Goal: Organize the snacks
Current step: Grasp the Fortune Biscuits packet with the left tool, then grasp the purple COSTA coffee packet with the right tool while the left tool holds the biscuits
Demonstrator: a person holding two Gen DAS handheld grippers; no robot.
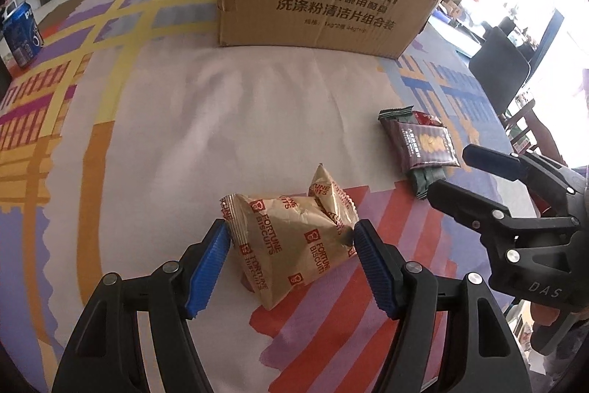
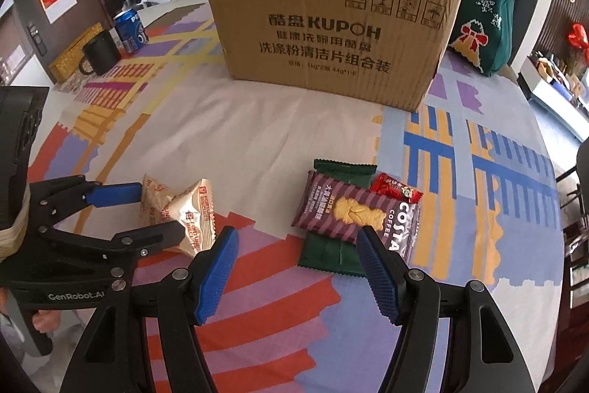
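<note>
A tan Fortune Biscuits packet (image 1: 291, 245) lies on the tablecloth with a second like packet (image 1: 329, 192) behind it. My left gripper (image 1: 291, 238) is open with its blue pads on either side of the front packet. A pile of snacks lies to the right: a purple biscuit packet (image 2: 342, 209) on a green packet (image 2: 331, 253), a Costa Coffee sachet (image 2: 399, 227) and a small red candy (image 2: 395, 188). My right gripper (image 2: 296, 245) is open, just in front of that pile. The open cardboard box (image 2: 331, 35) stands behind.
A blue Pepsi can (image 2: 130, 28), a black mug (image 2: 100, 56) and a gold box (image 2: 71, 54) stand at the far left. A green knitted bag (image 2: 486, 6) is right of the box. A dark chair (image 1: 500, 76) stands past the table's right edge.
</note>
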